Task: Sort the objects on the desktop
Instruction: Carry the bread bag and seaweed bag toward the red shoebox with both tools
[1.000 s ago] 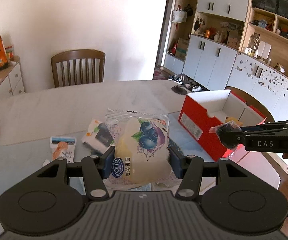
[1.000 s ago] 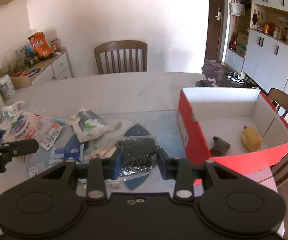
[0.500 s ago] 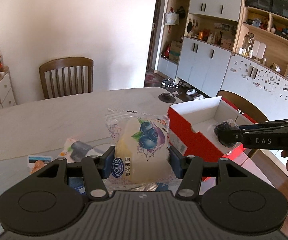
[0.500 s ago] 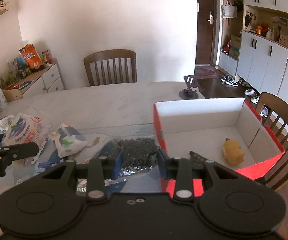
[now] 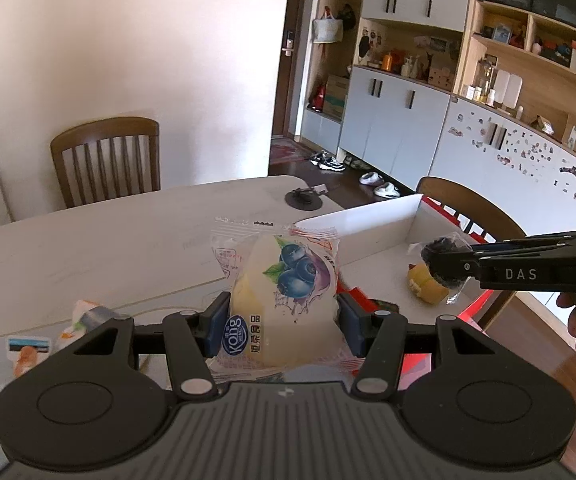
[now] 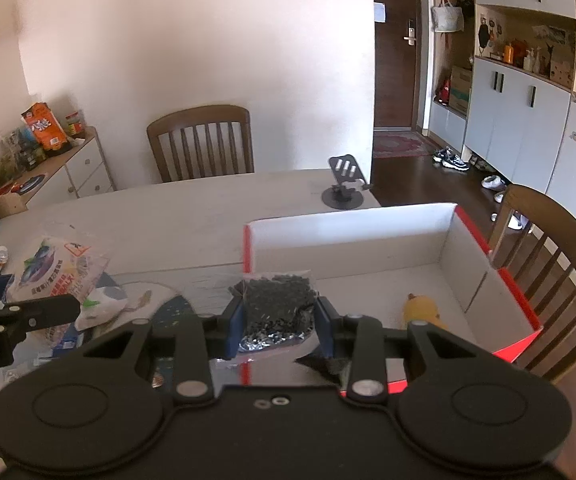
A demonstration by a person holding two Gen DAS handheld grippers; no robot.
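Two grippers are each carrying a packet. The left gripper (image 5: 277, 326) is clenching a blueberry bun (image 5: 283, 296) upright, above the table (image 5: 107, 248) just beside the box (image 6: 468, 240). The right gripper (image 6: 277, 326) is pinching a bag of black bits (image 6: 277, 308) over the box's near wall, where a yellow toy (image 6: 424, 310) is lying inside.

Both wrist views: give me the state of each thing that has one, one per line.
left gripper: jaws shut on the blueberry bread packet, held upright.
right gripper: jaws shut on the dark granule bag, above the box's near wall.
red box: open, holding a yellow toy.
phone stand: upright, empty.
loose packets: lying on the table.
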